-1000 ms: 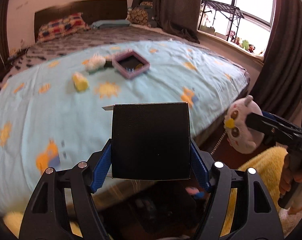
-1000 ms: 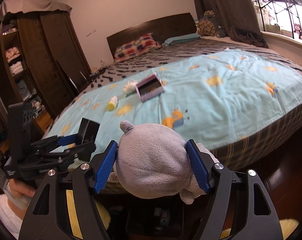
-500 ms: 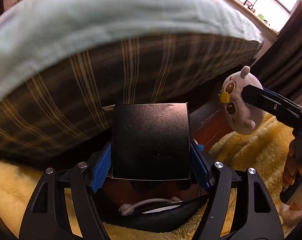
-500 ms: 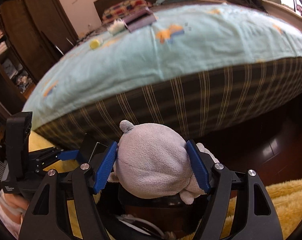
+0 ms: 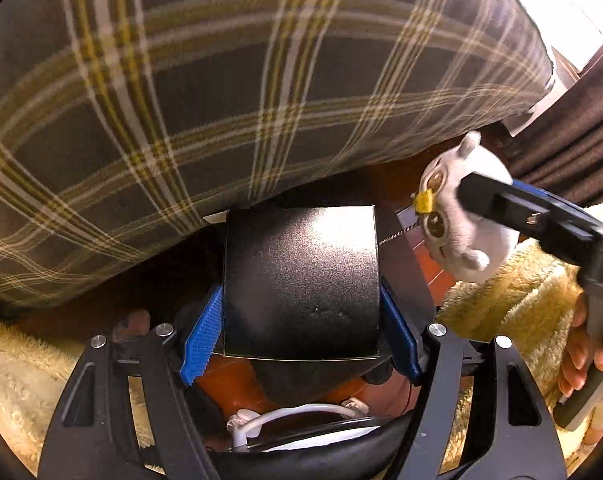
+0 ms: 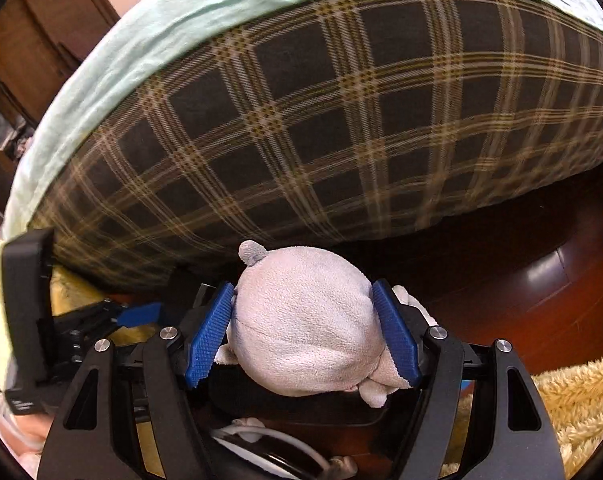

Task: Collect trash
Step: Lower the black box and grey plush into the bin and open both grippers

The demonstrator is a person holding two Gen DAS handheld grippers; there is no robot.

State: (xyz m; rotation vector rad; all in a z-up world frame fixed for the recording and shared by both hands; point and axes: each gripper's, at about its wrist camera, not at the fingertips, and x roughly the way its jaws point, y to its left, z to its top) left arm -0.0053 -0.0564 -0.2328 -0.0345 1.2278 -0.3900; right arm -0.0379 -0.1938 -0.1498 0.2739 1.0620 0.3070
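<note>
In the left wrist view, the left tool [image 5: 301, 320] is clamped on a black box [image 5: 301, 284], its blue pads [image 5: 204, 336] pressing both side faces so the box stands upright between them, just below the plaid side of the bed [image 5: 221, 92]. Beneath the box, close under the tool, a white handle [image 5: 293, 416] arches over the dark rim of a bin [image 5: 301, 452], and a patch of red-brown floor [image 5: 229, 380] shows between box and bin. To the right of the box, the right tool's black finger lies across a grey plush toy [image 5: 461, 216] — big brown eyes, yellow beak — with a thin chain hanging from it toward the box; a hand [image 5: 593, 356] grips that tool's handle over a yellow shaggy rug [image 5: 521, 304]. In the right wrist view, the right tool [image 6: 303, 336] grips the same plush toy [image 6: 305, 320] from behind, blue pads [image 6: 209, 336] sunk into both sides of its round head, just below the bed [image 6: 341, 120], whose pale green sheet [image 6: 181, 12] caps the plaid side. Left of the toy, the left tool [image 6: 137, 314] shows side-on at the bed's foot. Under the toy lie the white handle [image 6: 261, 432] and the bin rim — right of it, glossy dark floor [image 6: 541, 280] and rug [image 6: 573, 400].
</note>
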